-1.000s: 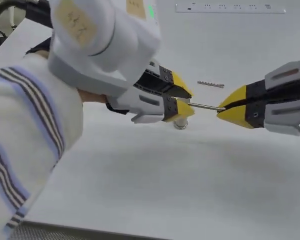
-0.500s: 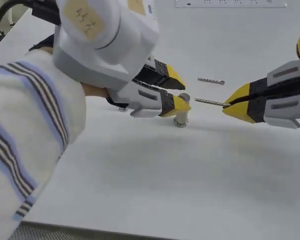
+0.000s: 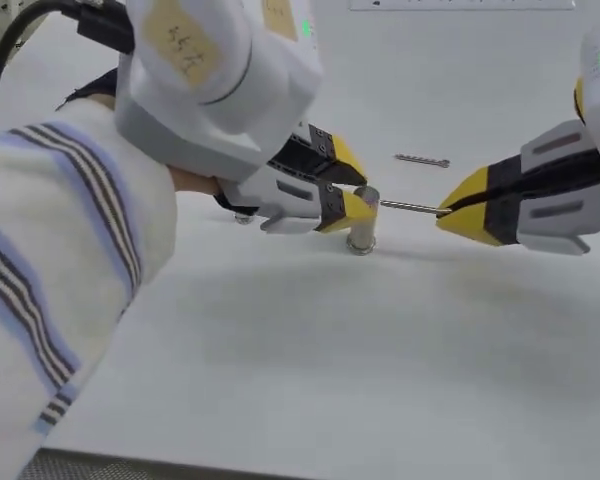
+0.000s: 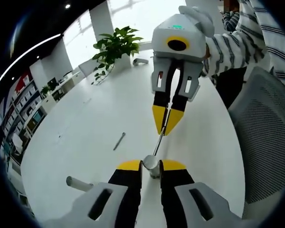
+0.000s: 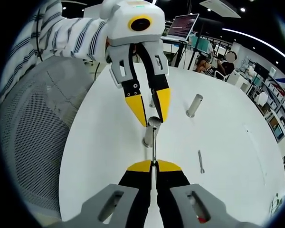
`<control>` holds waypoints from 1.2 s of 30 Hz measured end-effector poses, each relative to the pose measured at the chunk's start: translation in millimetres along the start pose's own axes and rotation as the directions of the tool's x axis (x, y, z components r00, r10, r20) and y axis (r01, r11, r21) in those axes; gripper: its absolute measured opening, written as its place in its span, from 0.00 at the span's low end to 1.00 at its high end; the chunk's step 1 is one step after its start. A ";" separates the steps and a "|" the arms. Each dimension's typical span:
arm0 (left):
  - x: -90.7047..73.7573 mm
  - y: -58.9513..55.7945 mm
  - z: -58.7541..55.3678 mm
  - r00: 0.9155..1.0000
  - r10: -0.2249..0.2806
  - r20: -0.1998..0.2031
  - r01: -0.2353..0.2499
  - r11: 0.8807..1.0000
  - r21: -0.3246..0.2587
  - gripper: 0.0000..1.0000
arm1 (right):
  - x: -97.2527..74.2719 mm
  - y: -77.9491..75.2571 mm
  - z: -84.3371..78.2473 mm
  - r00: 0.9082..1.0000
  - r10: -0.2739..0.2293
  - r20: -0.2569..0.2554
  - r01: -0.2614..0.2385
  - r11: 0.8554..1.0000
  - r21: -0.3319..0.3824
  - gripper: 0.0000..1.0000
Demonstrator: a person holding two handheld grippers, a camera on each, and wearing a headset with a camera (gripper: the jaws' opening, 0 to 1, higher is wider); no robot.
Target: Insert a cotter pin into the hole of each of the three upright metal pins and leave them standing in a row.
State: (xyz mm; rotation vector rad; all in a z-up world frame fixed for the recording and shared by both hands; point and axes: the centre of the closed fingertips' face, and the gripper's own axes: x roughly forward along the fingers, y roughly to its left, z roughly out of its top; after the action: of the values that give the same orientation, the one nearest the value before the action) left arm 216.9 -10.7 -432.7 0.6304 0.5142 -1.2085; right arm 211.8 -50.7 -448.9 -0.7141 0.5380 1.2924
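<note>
An upright metal pin [image 3: 362, 236] stands on the white table [image 3: 310, 350]. My left gripper [image 3: 361, 196] is shut on its upper part, one yellow fingertip on each side. In the left gripper view the metal pin [image 4: 151, 162] sits tight between the jaws of the left gripper [image 4: 151, 166]. My right gripper [image 3: 445, 212] is shut on a thin cotter pin [image 3: 408, 208], held level with its free end at the pin's top. In the right gripper view the cotter pin [image 5: 153, 145] runs from the right gripper [image 5: 153, 165] straight to the metal pin [image 5: 151, 133], where the left gripper [image 5: 153, 121] holds it.
A spare cotter pin [image 3: 421, 160] lies on the table behind the grippers. A second metal pin [image 5: 194, 105] stands further off, and the base of another [image 3: 242, 216] peeks out behind the left gripper. A mesh chair [image 4: 266, 142] is beside the table edge.
The right gripper drew the cotter pin back to the right, leaving a gap, then moved left again so its end is back at the pin's top. The left gripper stayed on the pin.
</note>
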 end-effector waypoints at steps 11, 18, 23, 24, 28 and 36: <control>1.8 0.0 0.8 1.000 -0.016 0.010 0.016 1.000 -0.006 0.10 | 2.1 -1.1 3.0 1.000 0.006 0.002 -0.006 1.000 -0.014 0.00; 2.3 -0.2 0.3 1.000 -0.015 0.015 0.016 0.999 -0.044 0.10 | 5.7 -1.8 8.8 1.000 0.012 0.011 -0.011 1.000 -0.020 0.00; 2.1 -0.2 0.5 1.000 -0.012 0.016 0.013 0.998 -0.065 0.10 | 9.4 -1.6 12.2 1.000 0.012 0.015 -0.011 1.000 -0.023 0.00; 2.2 0.0 0.2 1.000 -0.010 0.016 0.011 0.997 -0.071 0.10 | 10.1 -1.8 12.3 1.000 0.012 0.016 -0.011 1.000 -0.020 0.00; 2.3 -0.1 0.2 1.000 -0.010 0.017 0.011 0.997 -0.082 0.09 | 13.2 -1.9 13.3 1.000 0.013 0.022 -0.012 1.000 -0.014 0.00; 1.6 -1.4 2.4 1.000 -0.012 0.019 0.014 0.996 -0.085 0.09 | 20.2 -2.2 21.0 0.999 0.020 0.040 -0.019 1.000 -0.017 0.00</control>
State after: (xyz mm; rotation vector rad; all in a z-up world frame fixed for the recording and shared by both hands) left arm 216.1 -13.7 -432.2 0.5434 0.5518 -1.1976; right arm 217.5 -22.1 -448.8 -0.6970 0.5029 1.3283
